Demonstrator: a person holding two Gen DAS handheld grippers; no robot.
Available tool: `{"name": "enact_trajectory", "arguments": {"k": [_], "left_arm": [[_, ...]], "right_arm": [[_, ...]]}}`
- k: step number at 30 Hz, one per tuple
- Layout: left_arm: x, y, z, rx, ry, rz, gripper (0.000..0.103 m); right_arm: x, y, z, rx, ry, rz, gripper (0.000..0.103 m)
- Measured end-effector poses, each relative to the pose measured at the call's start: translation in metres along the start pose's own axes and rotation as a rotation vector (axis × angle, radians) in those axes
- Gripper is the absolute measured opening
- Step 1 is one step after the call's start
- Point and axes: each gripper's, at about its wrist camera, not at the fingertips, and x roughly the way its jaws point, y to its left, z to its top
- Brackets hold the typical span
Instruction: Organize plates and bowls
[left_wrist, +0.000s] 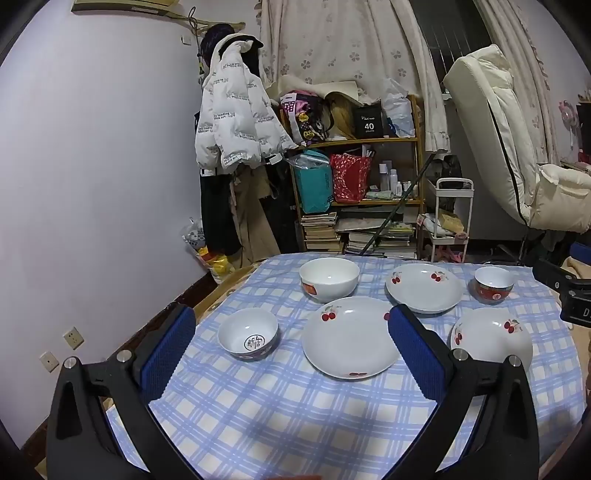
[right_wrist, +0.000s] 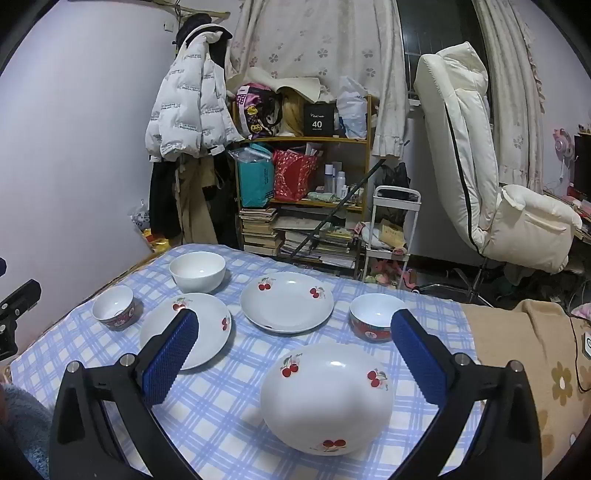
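On the blue checked tablecloth (left_wrist: 258, 406) stand three white cherry-print plates and three bowls. In the left wrist view, a small dark-sided bowl (left_wrist: 247, 338) sits at the left, a plate (left_wrist: 351, 338) in the middle and a large white bowl (left_wrist: 328, 278) behind them. Farther right are a second plate (left_wrist: 424, 288), a red bowl (left_wrist: 493, 284) and a third plate (left_wrist: 491, 336). My left gripper (left_wrist: 291, 314) hangs open above the cloth, holding nothing. My right gripper (right_wrist: 295, 321) is open too, above the nearest plate (right_wrist: 327, 395), with the red bowl (right_wrist: 373, 321) by its right finger.
A beige flowered blanket (right_wrist: 535, 350) covers the surface right of the cloth. Behind the table stand a cluttered wooden shelf (left_wrist: 369, 177), hanging coats (left_wrist: 236, 110), a small white cart (right_wrist: 391, 229) and a white padded chair (right_wrist: 480, 166). The table's left edge drops off toward the wall.
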Motion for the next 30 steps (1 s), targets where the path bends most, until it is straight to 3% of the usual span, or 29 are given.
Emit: {"name": "enact_trajectory", "arguments": {"k": [30], "left_arm": [[-0.0008, -0.0024, 0.0028, -0.011, 0.001, 0.002, 0.102]], "right_arm": [[0.0011, -0.0002, -0.0005, 0.0, 0.001, 0.0, 0.103]]}}
